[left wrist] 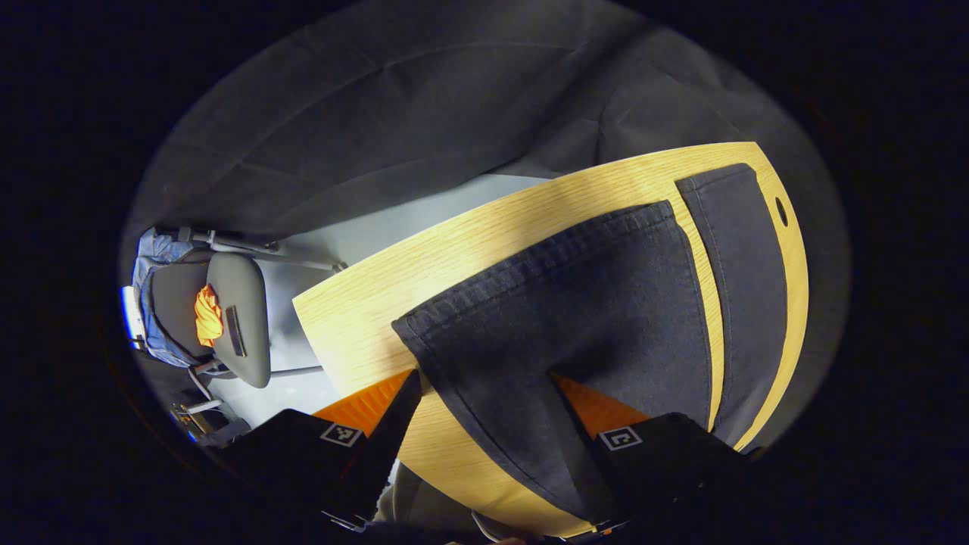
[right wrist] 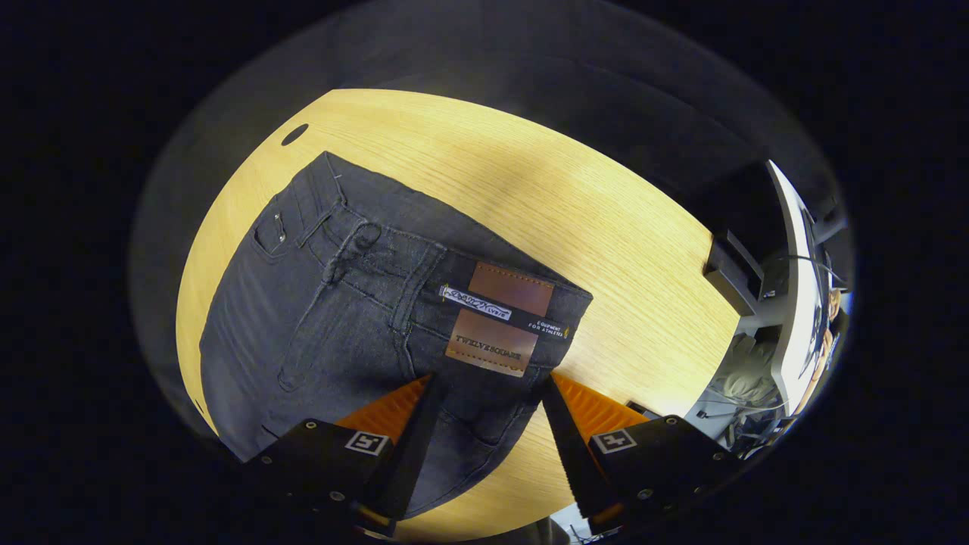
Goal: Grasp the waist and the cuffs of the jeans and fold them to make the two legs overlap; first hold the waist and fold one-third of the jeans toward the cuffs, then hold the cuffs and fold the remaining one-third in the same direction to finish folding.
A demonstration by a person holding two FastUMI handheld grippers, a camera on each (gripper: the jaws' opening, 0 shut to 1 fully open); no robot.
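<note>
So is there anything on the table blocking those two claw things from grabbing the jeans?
Nothing visible does. The left gripper has its open fingers either side of a cuff of the jeans, and the right gripper straddles the waist. The wooden table around the jeans looks bare.

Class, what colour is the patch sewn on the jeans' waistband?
Brown leather patch on dark grey jeans; clearest in the right gripper view.

A light, wood-grain worktop (right wrist: 621, 227) with a small oval hole (right wrist: 294, 135) near its far left corner carries dark grey denim jeans (right wrist: 333, 303) lying flat.
</note>
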